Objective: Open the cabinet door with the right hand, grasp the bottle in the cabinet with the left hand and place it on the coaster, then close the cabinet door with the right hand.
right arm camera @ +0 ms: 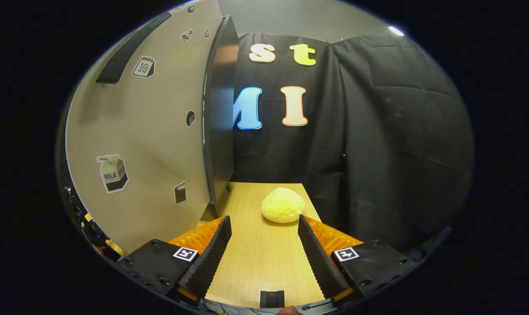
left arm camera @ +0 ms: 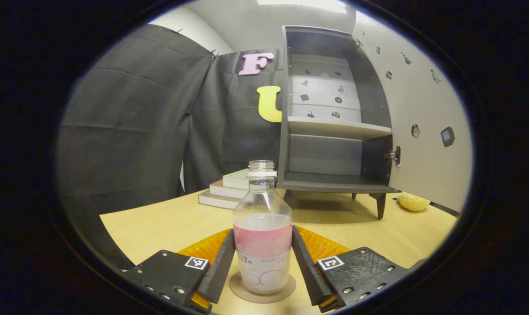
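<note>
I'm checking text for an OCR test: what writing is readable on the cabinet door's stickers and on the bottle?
"MILK": on the carton sticker on the cabinet door.
"10": on the calendar sticker, same door.
Print on the bottle: too small and blurred to read.

left hand-held gripper (left arm camera: 262,267): fingers apparently pressing something between them | right hand-held gripper (right arm camera: 264,251): spread, empty

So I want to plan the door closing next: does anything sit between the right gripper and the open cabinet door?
Nothing visible does. The cabinet door stands open just left of the right gripper, with bare table between its fingers. The yellow lump lies ahead, off the door.
</note>
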The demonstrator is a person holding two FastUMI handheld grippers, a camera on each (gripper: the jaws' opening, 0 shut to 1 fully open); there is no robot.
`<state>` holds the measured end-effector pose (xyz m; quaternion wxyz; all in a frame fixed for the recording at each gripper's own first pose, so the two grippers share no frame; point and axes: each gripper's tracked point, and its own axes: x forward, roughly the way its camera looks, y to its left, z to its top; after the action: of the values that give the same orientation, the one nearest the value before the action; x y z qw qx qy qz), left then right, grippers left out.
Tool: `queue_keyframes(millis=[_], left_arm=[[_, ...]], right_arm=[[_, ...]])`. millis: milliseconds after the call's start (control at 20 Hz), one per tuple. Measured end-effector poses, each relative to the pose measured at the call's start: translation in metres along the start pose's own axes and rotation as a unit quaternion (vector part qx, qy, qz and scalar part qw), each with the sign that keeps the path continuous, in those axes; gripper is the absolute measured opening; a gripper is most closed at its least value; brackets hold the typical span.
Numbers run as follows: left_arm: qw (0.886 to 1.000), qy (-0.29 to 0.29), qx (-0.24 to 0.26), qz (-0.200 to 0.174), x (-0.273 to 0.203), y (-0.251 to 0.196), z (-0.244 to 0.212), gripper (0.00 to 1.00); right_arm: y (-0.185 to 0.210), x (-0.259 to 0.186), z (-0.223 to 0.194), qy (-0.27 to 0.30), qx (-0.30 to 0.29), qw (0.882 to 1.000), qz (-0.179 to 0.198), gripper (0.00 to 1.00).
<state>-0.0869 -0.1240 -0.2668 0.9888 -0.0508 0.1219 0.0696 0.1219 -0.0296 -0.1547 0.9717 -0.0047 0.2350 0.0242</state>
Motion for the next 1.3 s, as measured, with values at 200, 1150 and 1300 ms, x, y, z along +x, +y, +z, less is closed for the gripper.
queue_keyframes(millis=[200,1150,1300], left_arm=[[1.0,0.009,0.005,0.005,-0.01,-0.001,-0.005,0.76],[0.999,0.015,0.044,0.028,-0.034,-0.005,0.026,0.92],[0.998,0.004,0.051,0.028,-0.043,-0.008,0.052,0.89]], right_arm=[[0.006,0.0,-0.001,0.003,-0.003,1.0,0.008,0.94],[0.004,0.0,0.008,-0.007,0.008,1.0,0.029,0.97],[0.002,-0.004,0.019,-0.017,0.011,0.999,0.035,0.97]])
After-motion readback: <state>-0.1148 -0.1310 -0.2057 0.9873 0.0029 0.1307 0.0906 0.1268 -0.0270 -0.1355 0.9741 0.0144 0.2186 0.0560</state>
